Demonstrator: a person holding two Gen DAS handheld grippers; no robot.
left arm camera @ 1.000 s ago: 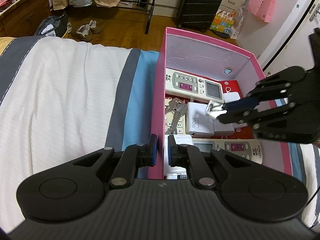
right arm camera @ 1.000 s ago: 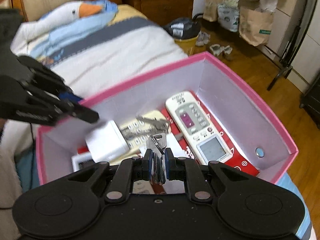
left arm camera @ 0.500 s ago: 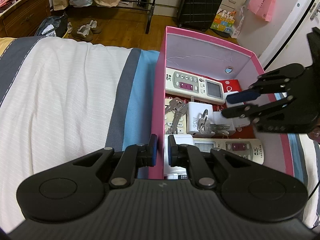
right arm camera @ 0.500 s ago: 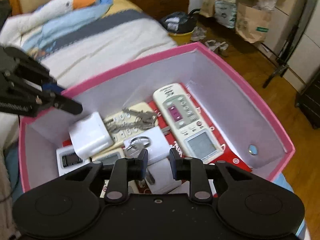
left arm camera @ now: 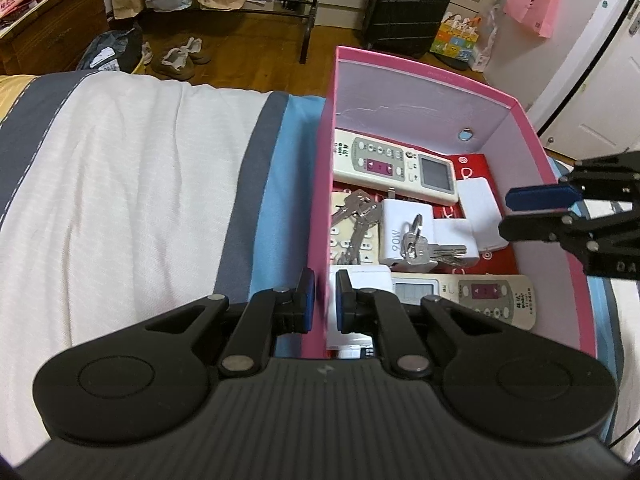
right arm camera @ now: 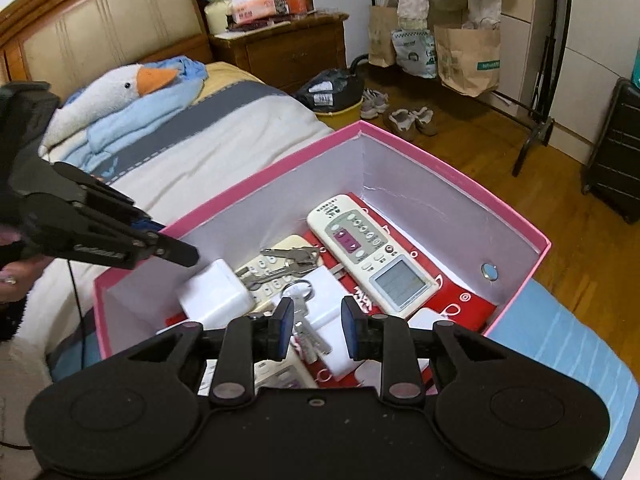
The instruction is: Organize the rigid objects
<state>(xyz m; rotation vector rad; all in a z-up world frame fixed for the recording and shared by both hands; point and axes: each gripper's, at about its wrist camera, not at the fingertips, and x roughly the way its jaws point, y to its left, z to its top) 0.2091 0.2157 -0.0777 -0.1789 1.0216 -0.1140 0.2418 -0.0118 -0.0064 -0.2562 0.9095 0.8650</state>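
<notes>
A box (left arm camera: 404, 68) is set on the bed (left arm camera: 132, 184), near its foot, with the floor (left arm camera: 256, 60) beyond. Inside the box, one remote (left arm camera: 394, 164) is laid along the far wall, and a second remote (left arm camera: 472, 294) along the near wall. Between them a charger (left arm camera: 394, 236) is placed, with a bunch of keys (left arm camera: 430, 246) lying on it. To its left, a second set of keys (left arm camera: 358, 216) is laid on a third remote (left arm camera: 340, 236). The box's left wall is clamped by the left gripper (left arm camera: 322, 304). The right gripper (right arm camera: 314, 326) is held above the bunch of keys, nothing gripped. A stuffed goose (right arm camera: 116, 96) is laid at the head of the bed.
</notes>
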